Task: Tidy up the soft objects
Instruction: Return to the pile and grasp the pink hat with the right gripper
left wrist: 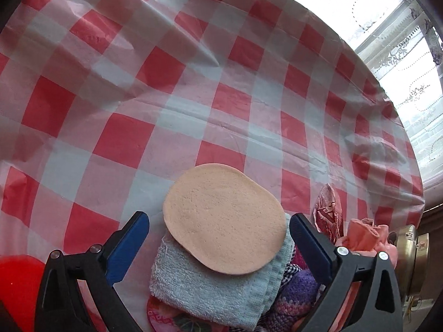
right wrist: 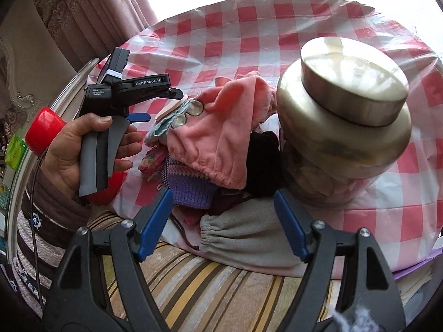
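In the left wrist view a peach oval sponge pad [left wrist: 225,218] lies on a folded light-blue towel [left wrist: 210,282], on top of a pile of soft things. My left gripper [left wrist: 218,238] is open, its blue fingers on either side of the pad and towel, not touching them. In the right wrist view the pile holds a pink fleece cloth [right wrist: 218,132], a purple knit piece [right wrist: 191,185], a dark cloth [right wrist: 263,163] and a grey drawstring pouch [right wrist: 249,238]. My right gripper [right wrist: 224,221] is open and empty just above the pouch. The left gripper [right wrist: 155,102] shows there too, over the pile's left side.
A red-and-white checked tablecloth [left wrist: 193,88] covers the table. A large glass jar with a metal lid [right wrist: 346,116] stands right of the pile. A red round object [left wrist: 16,285] lies at the lower left. A striped cushion [right wrist: 221,285] is below the table edge. Curtained windows are behind.
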`<action>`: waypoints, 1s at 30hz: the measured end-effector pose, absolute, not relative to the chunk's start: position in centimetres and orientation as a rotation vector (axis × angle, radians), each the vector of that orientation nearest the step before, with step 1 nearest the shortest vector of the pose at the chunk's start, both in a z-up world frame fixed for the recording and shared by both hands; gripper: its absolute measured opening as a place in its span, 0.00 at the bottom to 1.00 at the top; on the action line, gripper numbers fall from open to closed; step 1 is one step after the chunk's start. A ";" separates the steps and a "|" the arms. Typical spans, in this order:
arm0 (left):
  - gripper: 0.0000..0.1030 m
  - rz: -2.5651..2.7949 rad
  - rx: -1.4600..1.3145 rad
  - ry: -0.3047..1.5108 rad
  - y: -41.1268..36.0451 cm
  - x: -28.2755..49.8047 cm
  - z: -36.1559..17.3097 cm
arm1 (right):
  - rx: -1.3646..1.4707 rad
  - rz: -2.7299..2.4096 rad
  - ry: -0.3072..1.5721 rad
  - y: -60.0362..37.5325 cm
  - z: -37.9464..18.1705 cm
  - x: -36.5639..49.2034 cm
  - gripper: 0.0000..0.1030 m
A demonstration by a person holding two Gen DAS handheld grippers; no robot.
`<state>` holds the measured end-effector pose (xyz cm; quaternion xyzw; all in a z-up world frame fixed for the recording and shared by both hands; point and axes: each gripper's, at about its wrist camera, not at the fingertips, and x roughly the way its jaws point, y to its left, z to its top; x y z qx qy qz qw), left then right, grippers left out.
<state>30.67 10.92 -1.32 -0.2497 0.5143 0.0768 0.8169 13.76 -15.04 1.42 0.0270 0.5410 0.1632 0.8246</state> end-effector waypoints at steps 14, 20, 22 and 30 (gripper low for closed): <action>0.92 0.121 -0.456 1.089 9.9 30.8 -2.5 | 0.065 0.338 1.181 -13.8 -0.1 15.4 0.76; 0.91 0.140 -0.463 1.027 10.7 29.6 -1.1 | 0.061 0.341 1.175 -12.1 -0.1 16.9 0.76; 0.74 0.150 -0.464 0.999 11.0 28.9 -0.3 | 0.050 0.334 1.179 -11.4 -0.5 17.5 0.76; 0.68 0.140 -0.519 0.971 11.9 27.8 0.1 | -0.029 0.271 1.181 -9.0 -2.5 19.5 0.78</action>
